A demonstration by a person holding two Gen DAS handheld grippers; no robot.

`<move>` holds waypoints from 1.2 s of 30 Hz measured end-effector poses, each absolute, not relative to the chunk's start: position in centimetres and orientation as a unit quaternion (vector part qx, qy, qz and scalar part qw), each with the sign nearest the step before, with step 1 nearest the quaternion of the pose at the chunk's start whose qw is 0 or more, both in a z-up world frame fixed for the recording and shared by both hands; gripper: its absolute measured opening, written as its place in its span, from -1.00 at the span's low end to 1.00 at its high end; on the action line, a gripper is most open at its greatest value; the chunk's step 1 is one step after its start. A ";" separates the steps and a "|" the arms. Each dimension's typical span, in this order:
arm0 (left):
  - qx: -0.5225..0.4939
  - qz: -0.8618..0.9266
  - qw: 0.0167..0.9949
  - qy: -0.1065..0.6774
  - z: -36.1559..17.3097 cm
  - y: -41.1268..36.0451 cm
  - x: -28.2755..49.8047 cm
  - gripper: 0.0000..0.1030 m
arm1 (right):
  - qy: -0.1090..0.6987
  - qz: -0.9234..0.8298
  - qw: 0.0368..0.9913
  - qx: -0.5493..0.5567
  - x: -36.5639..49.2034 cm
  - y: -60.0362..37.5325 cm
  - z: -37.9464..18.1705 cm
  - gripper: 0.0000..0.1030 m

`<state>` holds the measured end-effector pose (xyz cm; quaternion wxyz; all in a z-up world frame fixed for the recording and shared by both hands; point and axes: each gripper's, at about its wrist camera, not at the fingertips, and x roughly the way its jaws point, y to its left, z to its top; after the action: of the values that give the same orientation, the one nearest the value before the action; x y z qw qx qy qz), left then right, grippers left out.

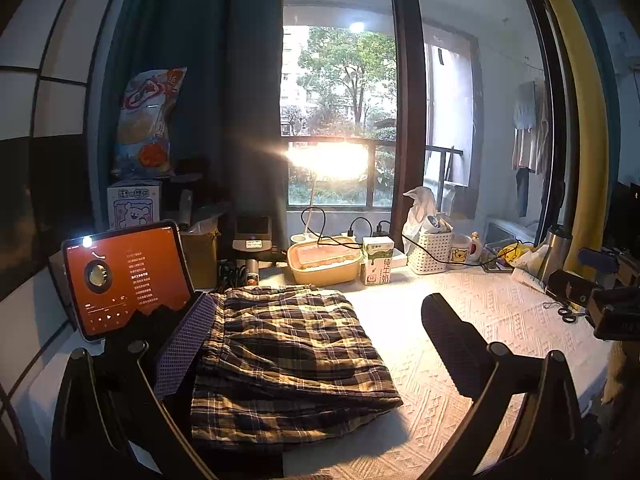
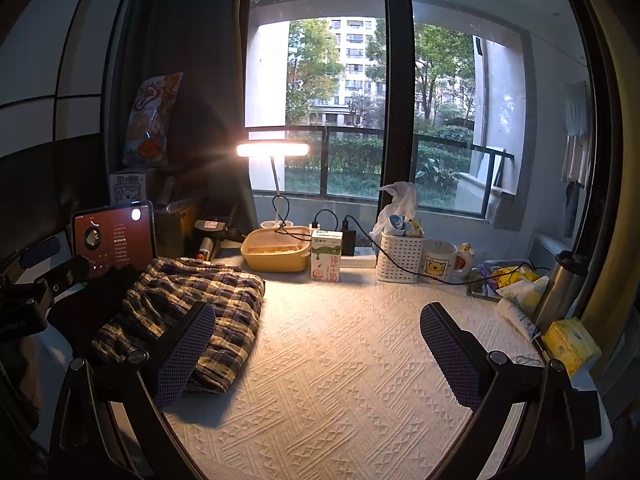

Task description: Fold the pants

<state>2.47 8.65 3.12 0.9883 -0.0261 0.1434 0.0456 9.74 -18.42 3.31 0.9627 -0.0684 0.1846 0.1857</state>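
From my seat at the feeds, a fair bit is lost to me. The near edge of the folded brown-and-cream plaid pants runs into shadow below my left claw, and the left finger covers their left edge, so I cannot tell whether its purple mesh pad touches the cloth or only sits in front of it. In the right wrist view a dark shape at the far left — a black glove or sleeve, I cannot tell which — covers the pants' far corner. The orange-screened tablet is partly cut off by the left finger, and its text is too small to read.

My left claw is spread wide and grips nothing; the pants lie between its fingers, nearer the left one, with the right finger well clear over the white textured tablecloth. My right claw is spread just as wide, also empty; the pants sit by its left finger, bare cloth ahead.

The pants form a thick stacked bundle — long axis running away from the left claw toward the window, gathered waistband at the far end near the yellow plastic tub and the green-and-white milk carton.
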 end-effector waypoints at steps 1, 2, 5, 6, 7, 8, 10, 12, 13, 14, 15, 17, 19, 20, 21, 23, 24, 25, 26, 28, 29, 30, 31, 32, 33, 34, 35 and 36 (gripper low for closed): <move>-0.024 0.048 0.988 0.143 3.1 8.6 2.5 0.98 | 0.186 0.186 0.963 -0.068 9.8 -18.4 3.3 1.00; -0.022 0.049 0.988 0.143 3.1 8.6 2.6 0.98 | 0.186 0.185 0.962 -0.068 9.7 -18.4 3.2 1.00; -0.020 0.048 0.988 0.143 3.1 8.6 2.6 0.98 | 0.188 0.185 0.962 -0.067 9.8 -18.4 3.1 1.00; -0.020 0.047 0.988 0.143 3.1 8.6 2.7 0.98 | 0.188 0.185 0.962 -0.067 9.8 -18.4 3.1 1.00; -0.019 0.047 0.988 0.143 3.1 8.6 2.7 0.98 | 0.188 0.185 0.962 -0.067 9.8 -18.4 3.1 1.00; -0.019 0.047 0.988 0.143 3.1 8.6 2.7 0.98 | 0.188 0.185 0.962 -0.067 9.8 -18.4 3.1 1.00; -0.019 0.046 0.988 0.144 3.1 8.6 2.7 0.98 | 0.188 0.186 0.962 -0.068 9.8 -18.4 3.1 1.00; -0.019 0.046 0.988 0.144 3.1 8.6 2.7 0.98 | 0.191 0.186 0.961 -0.069 9.9 -18.4 2.9 1.00; -0.019 0.046 0.988 0.143 3.1 8.6 2.7 0.98 | 0.191 0.186 0.961 -0.068 9.9 -18.4 2.9 1.00; -0.019 0.047 0.988 0.143 3.1 8.6 2.7 0.98 | 0.192 0.186 0.961 -0.068 10.0 -18.4 2.9 1.00; -0.019 0.046 0.988 0.143 3.1 8.6 2.7 0.98 | 0.192 0.186 0.961 -0.068 10.0 -18.4 2.9 1.00; -0.018 0.046 0.989 0.143 3.1 8.6 2.7 0.98 | 0.191 0.186 0.962 -0.067 10.0 -18.5 2.9 1.00; -0.019 0.046 0.988 0.143 3.1 8.6 2.7 0.98 | 0.191 0.185 0.962 -0.067 10.0 -18.5 2.9 1.00; -0.019 0.046 0.989 0.143 3.1 8.6 2.7 0.98 | 0.191 0.185 0.962 -0.067 10.0 -18.5 2.9 1.00; -0.019 0.046 0.988 0.143 3.1 8.6 2.7 0.98 | 0.191 0.186 0.962 -0.067 10.0 -18.5 2.9 1.00; -0.019 0.047 0.988 0.143 3.1 8.6 2.6 0.98 | 0.191 0.185 0.961 -0.067 10.0 -18.5 2.9 1.00; -0.019 0.047 0.988 0.143 3.1 8.7 2.6 0.98 | 0.191 0.185 0.962 -0.067 10.0 -18.5 2.9 1.00; -0.019 0.047 0.988 0.143 3.1 8.7 2.6 0.98 | 0.191 0.185 0.962 -0.066 10.0 -18.5 2.9 1.00; -0.018 0.047 0.989 0.142 3.1 8.7 2.6 0.98 | 0.191 0.185 0.962 -0.066 10.0 -18.6 2.9 1.00; -0.018 0.047 0.989 0.143 3.1 8.7 2.6 0.98 | 0.191 0.186 0.962 -0.067 10.0 -18.6 2.9 1.00; -0.019 0.047 0.988 0.143 3.1 8.7 2.6 0.98 | 0.191 0.186 0.962 -0.067 10.0 -18.6 2.9 1.00; -0.019 0.047 0.988 0.143 3.1 8.7 2.6 0.98 | 0.191 0.186 0.962 -0.067 9.9 -18.6 2.9 1.00; -0.019 0.047 0.988 0.143 3.1 8.7 2.6 0.98 | 0.191 0.186 0.961 -0.067 10.0 -18.6 2.9 1.00; -0.018 0.047 0.989 0.143 3.1 8.7 2.6 0.98 | 0.191 0.186 0.961 -0.067 10.0 -18.6 2.9 1.00; -0.018 0.047 0.988 0.143 3.1 8.7 2.6 0.98 | 0.191 0.185 0.962 -0.067 10.0 -18.6 2.9 1.00; -0.019 0.047 0.988 0.143 3.1 8.6 2.6 0.98 | 0.191 0.186 0.962 -0.067 10.0 -18.6 2.9 1.00; -0.019 0.047 0.989 0.143 3.1 8.6 2.6 0.98 | 0.191 0.186 0.962 -0.067 10.0 -18.6 2.9 1.00; -0.018 0.047 0.989 0.142 3.1 8.7 2.6 0.98 | 0.191 0.186 0.962 -0.067 10.0 -18.6 2.9 1.00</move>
<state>2.60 8.65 3.14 0.9885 -0.0183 0.1423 0.0472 9.95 -18.58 2.93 0.9616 -0.0667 0.1910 0.1857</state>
